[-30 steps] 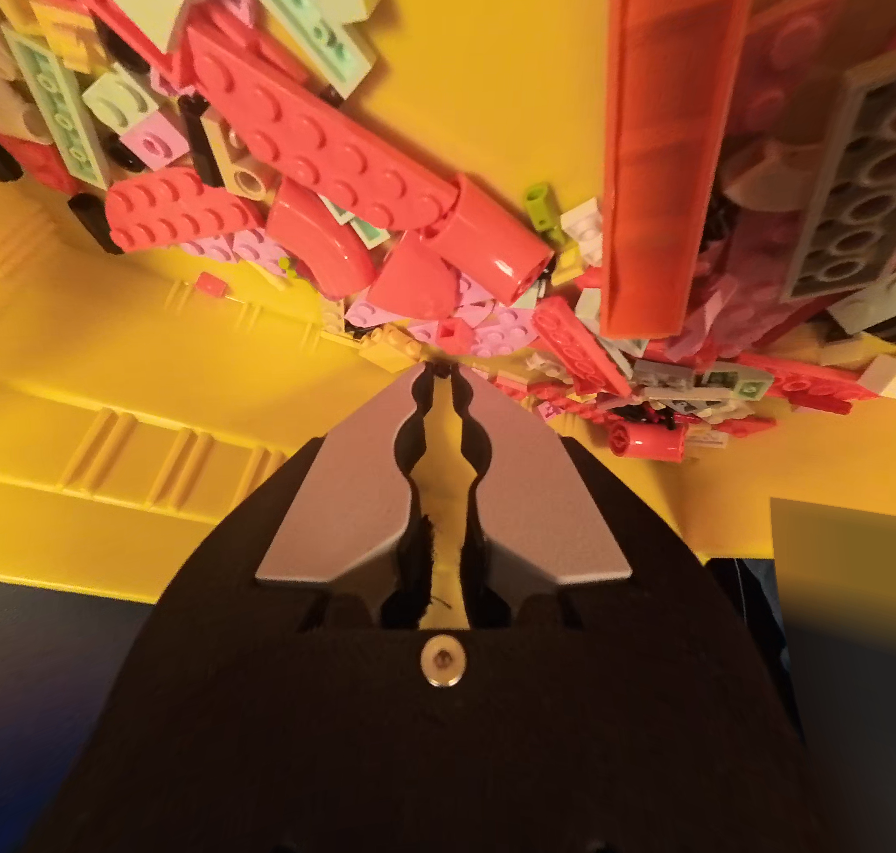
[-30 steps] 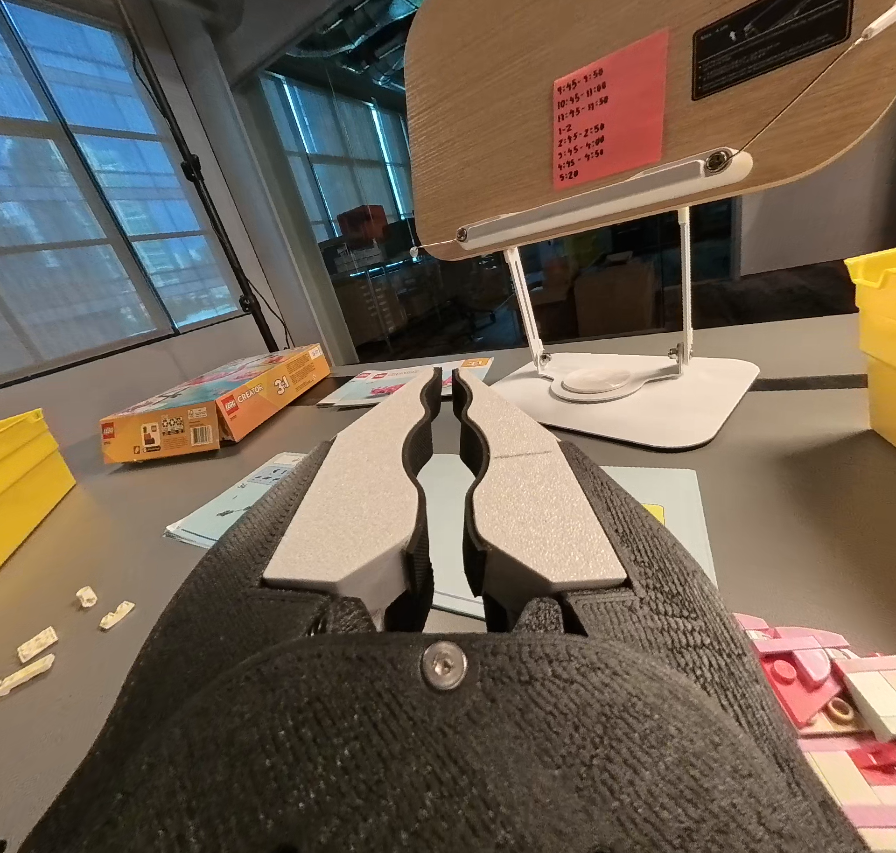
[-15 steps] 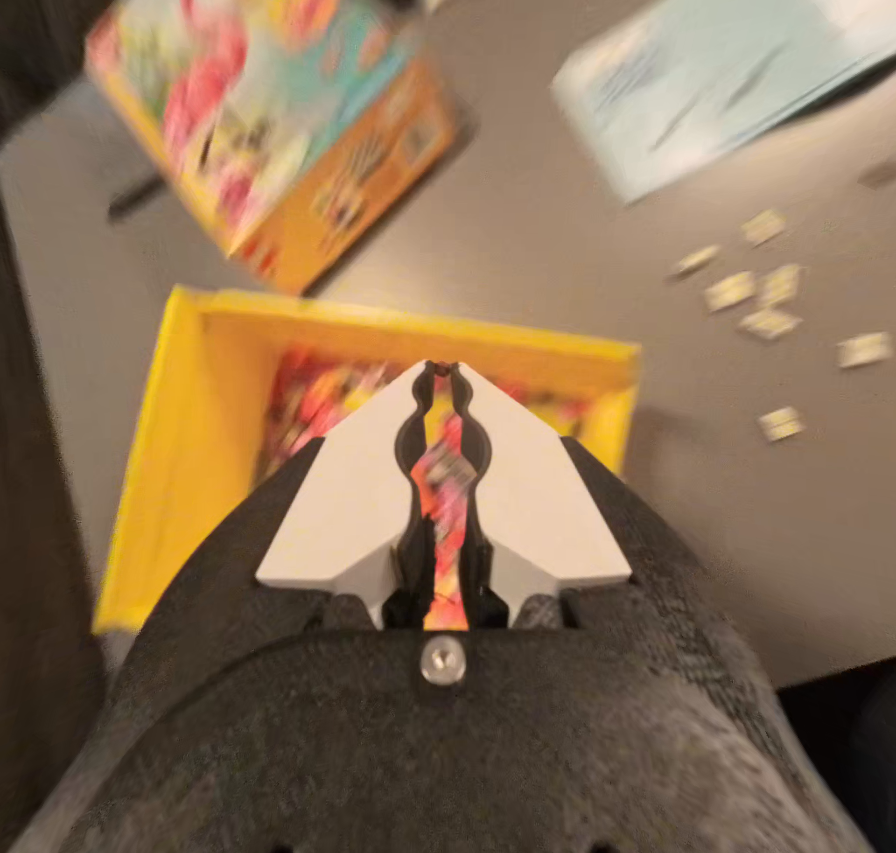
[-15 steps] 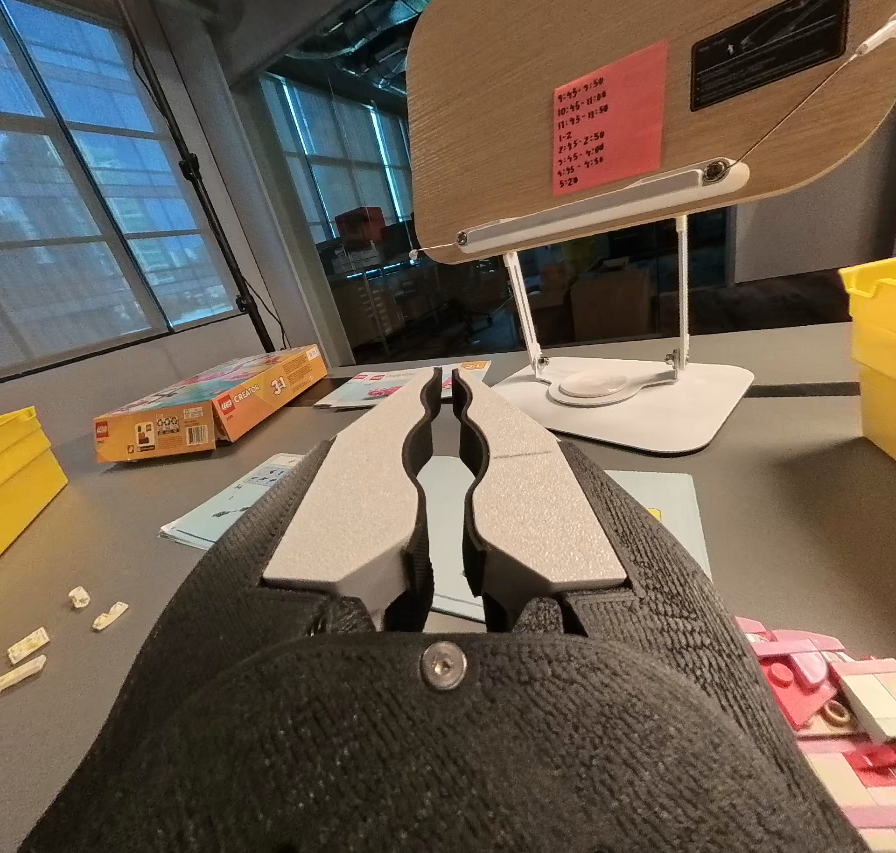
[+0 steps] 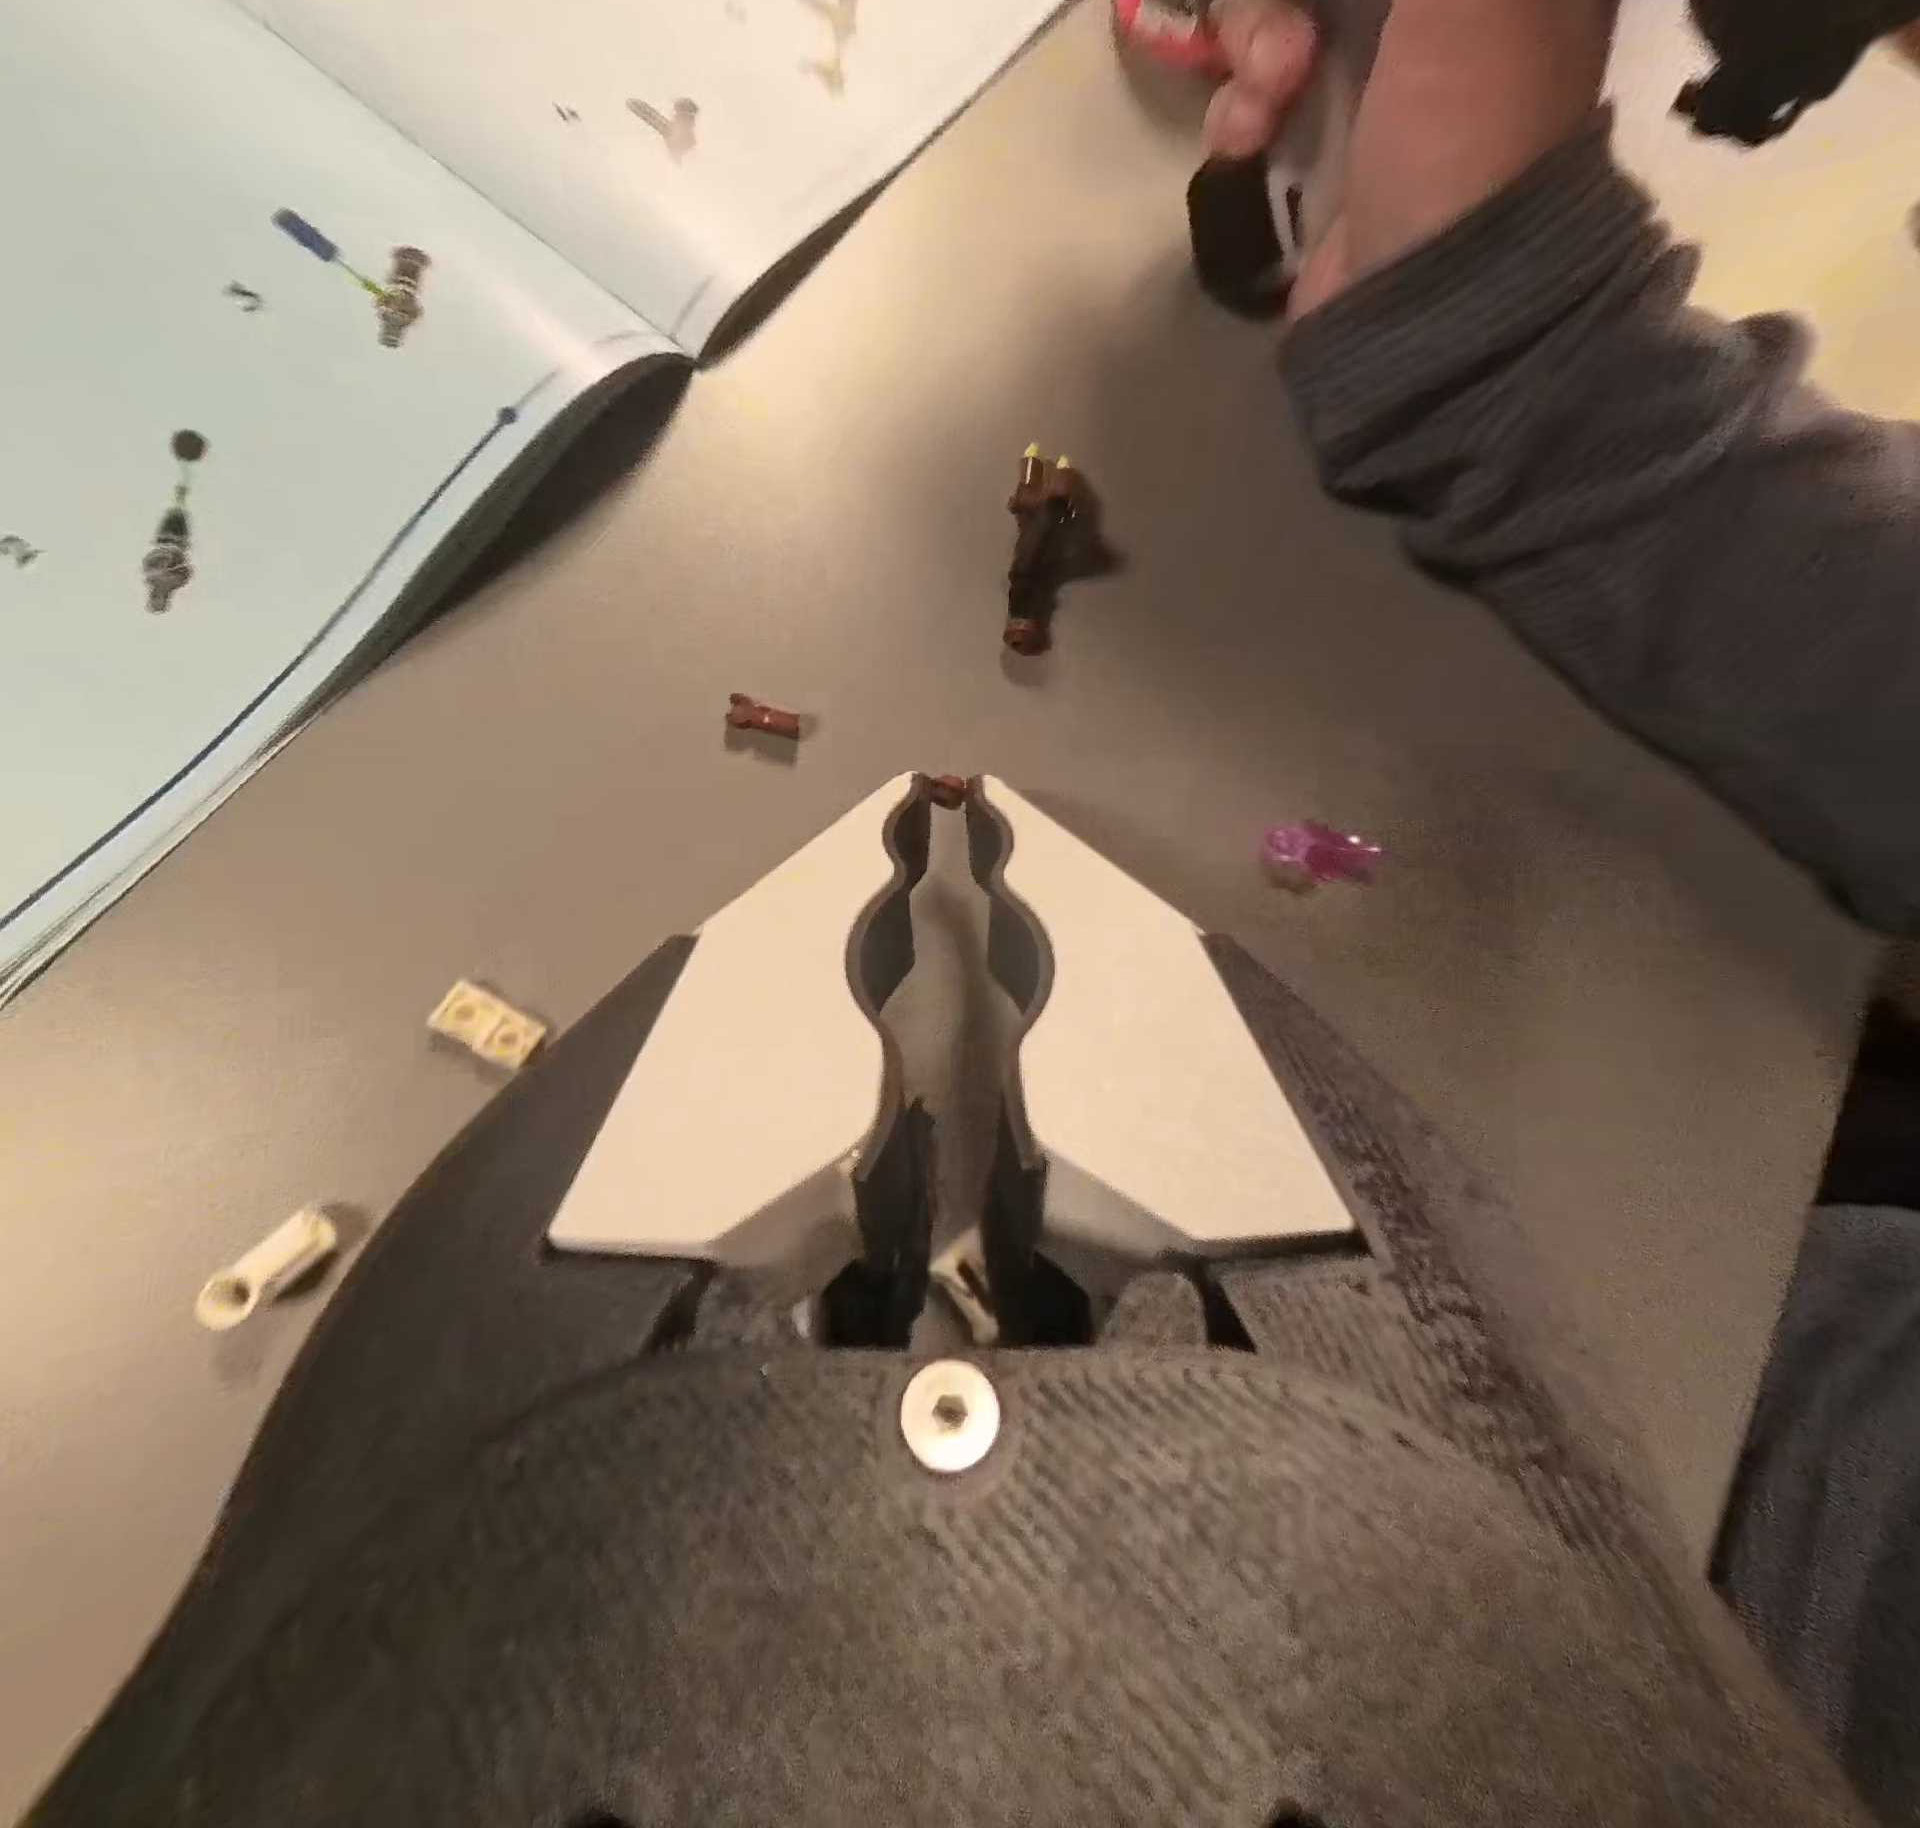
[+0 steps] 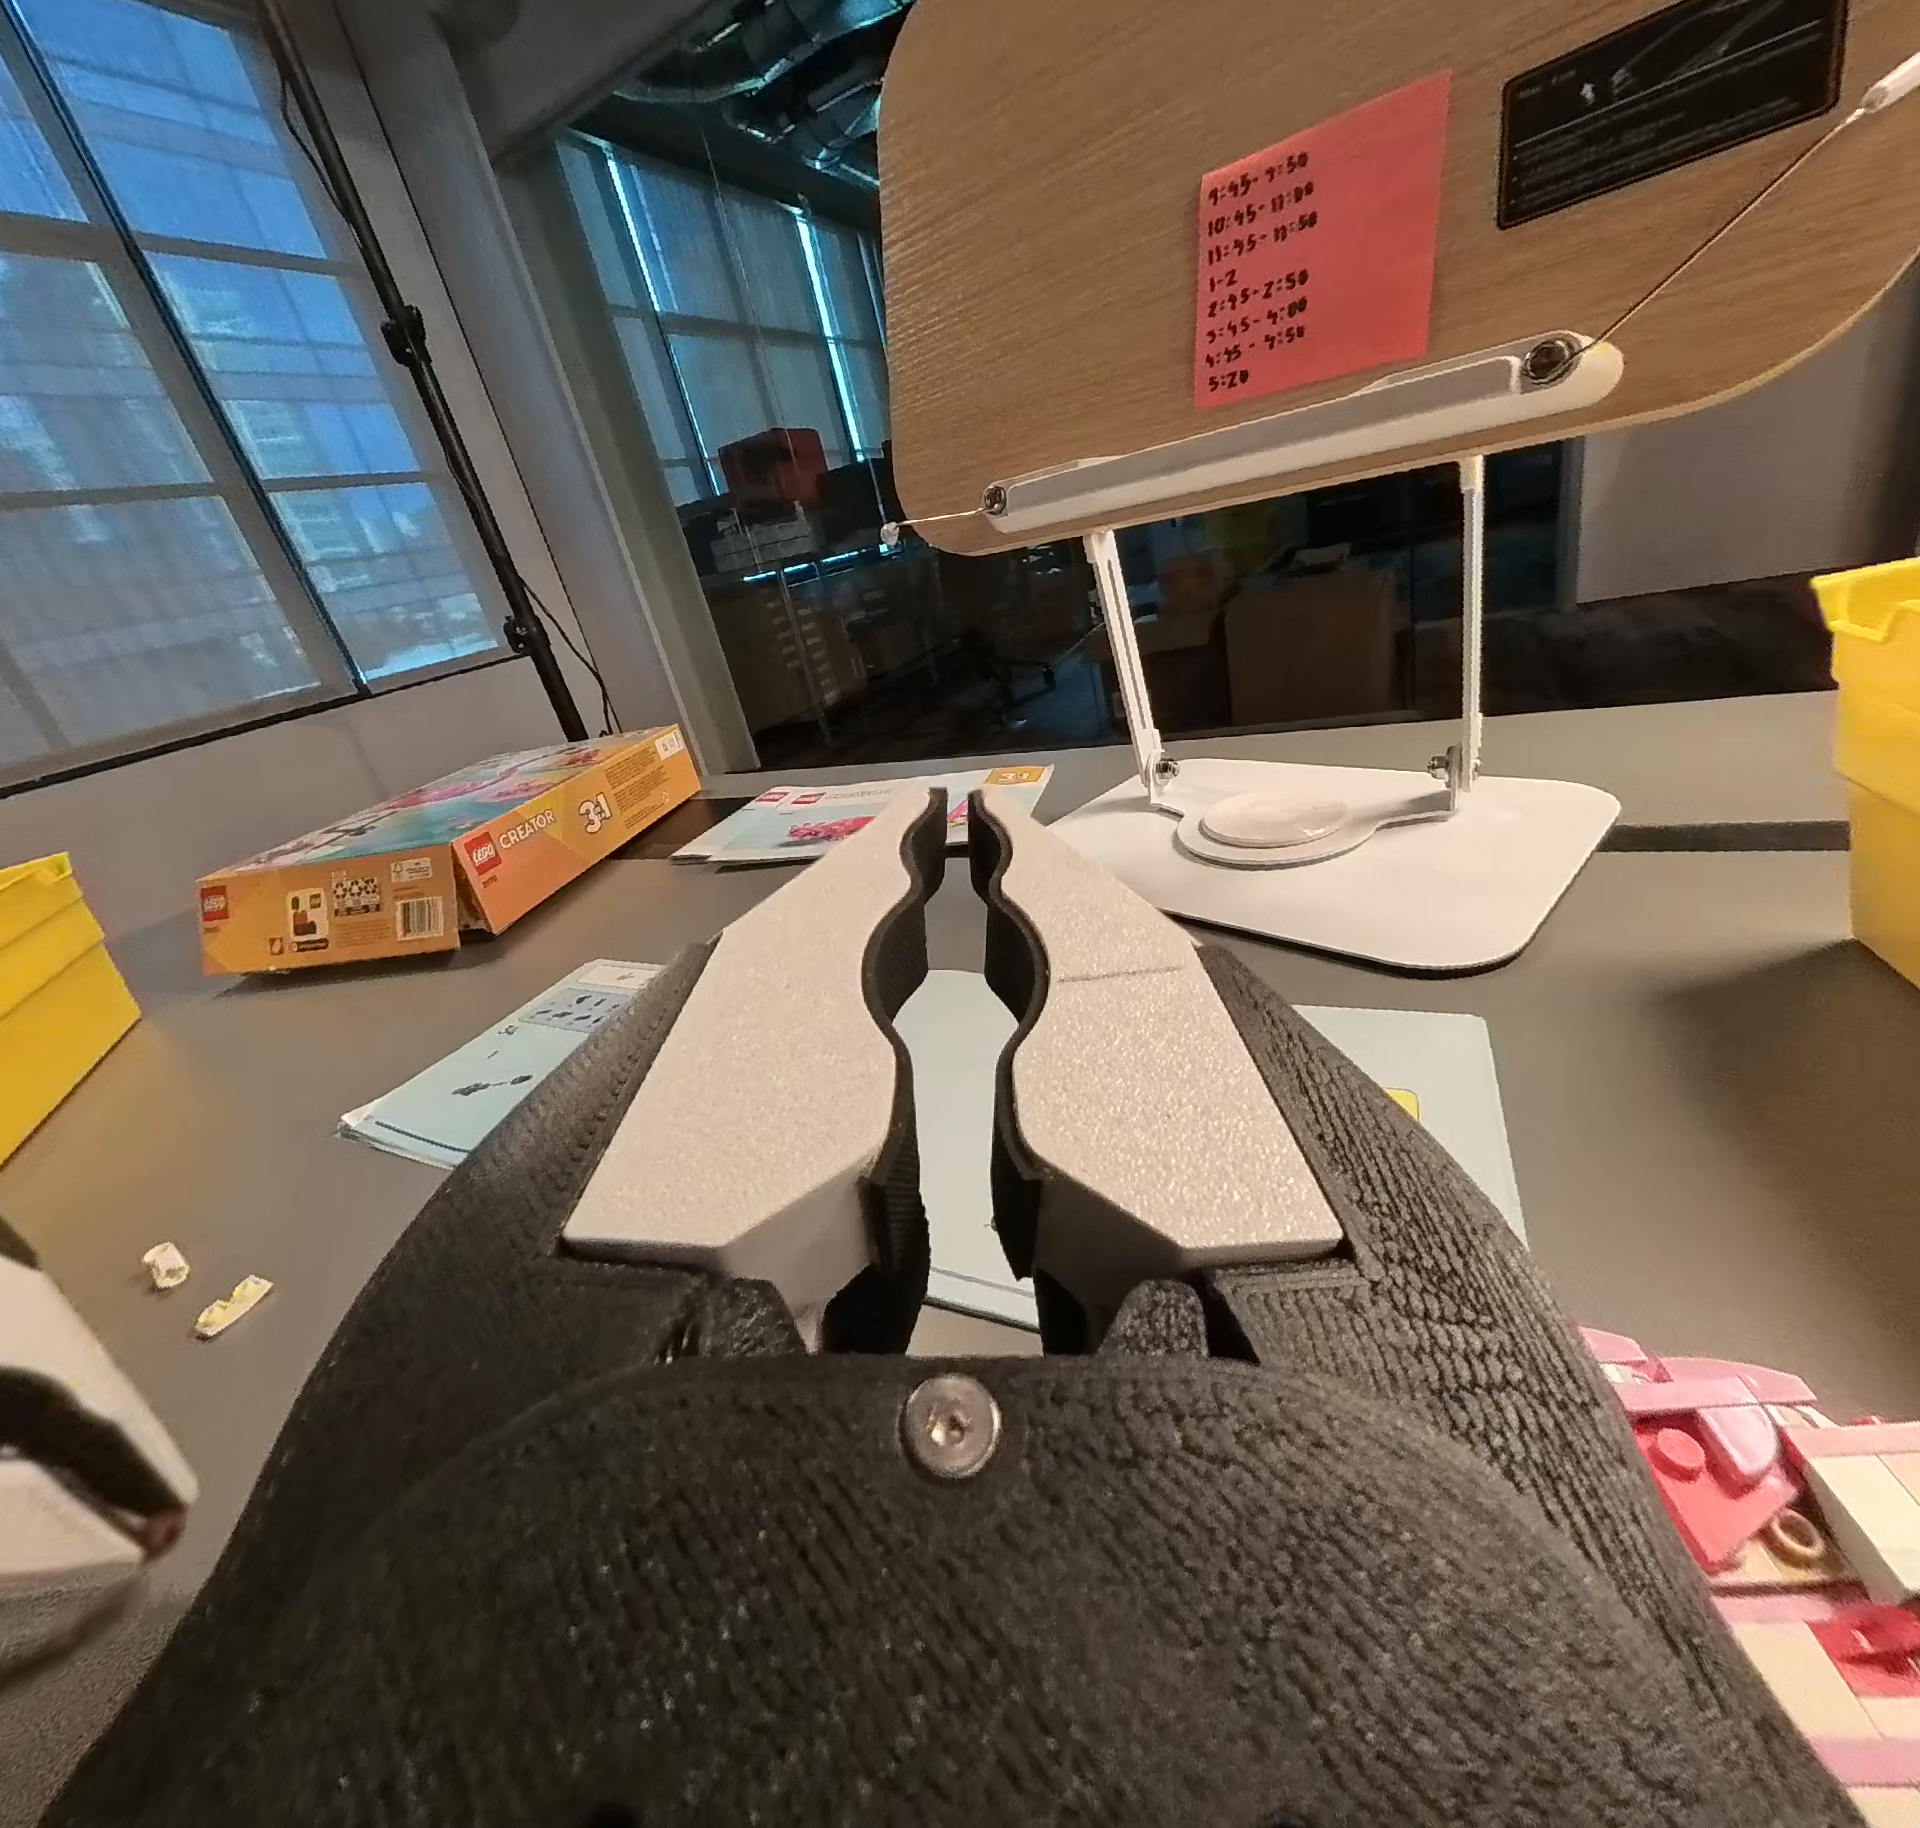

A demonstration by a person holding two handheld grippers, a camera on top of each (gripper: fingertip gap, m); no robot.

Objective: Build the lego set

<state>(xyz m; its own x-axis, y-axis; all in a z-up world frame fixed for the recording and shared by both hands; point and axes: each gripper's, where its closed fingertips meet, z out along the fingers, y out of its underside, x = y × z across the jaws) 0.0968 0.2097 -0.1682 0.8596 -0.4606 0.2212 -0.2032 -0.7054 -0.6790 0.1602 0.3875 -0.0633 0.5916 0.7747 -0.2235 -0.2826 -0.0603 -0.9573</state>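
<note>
Two wrist views logged. In the left wrist view we see the left gripper (image 5: 945, 789) above the grey table (image 5: 623, 843), its two fingertips pinching a tiny brown piece (image 5: 945, 791) at the centre of the frame; both tips press on it. Just above and left of the tips a second small brown piece (image 5: 766, 717) lies on the table, and higher, right of centre, a longer dark brown assembly with two yellow tips (image 5: 1042, 547). A translucent purple piece (image 5: 1317, 851) sits to the right of the fingers; a tan two-stud plate (image 5: 486, 1022) and a cream tube-like piece (image 5: 268, 1267) lie at lower left. An open instruction booklet (image 5: 260, 220) fills the upper left. At upper right a hand (image 5: 1340, 43) in a grey sleeve (image 5: 1621, 448) grips a handle, blurred. In the right wrist view the right gripper (image 6: 956, 799) has its jaws nearly together with only a narrow slit between the tips and nothing between them; it points over a pale blue booklet (image 6: 1455, 1103) toward a white stand base (image 6: 1455, 874) carrying a wooden board with a pink note (image 6: 1317, 251). An orange toy box (image 6: 447, 843) lies at mid left, yellow bins (image 6: 52, 989) at both edges, and pink bricks (image 6: 1766, 1529) at lower right.
</note>
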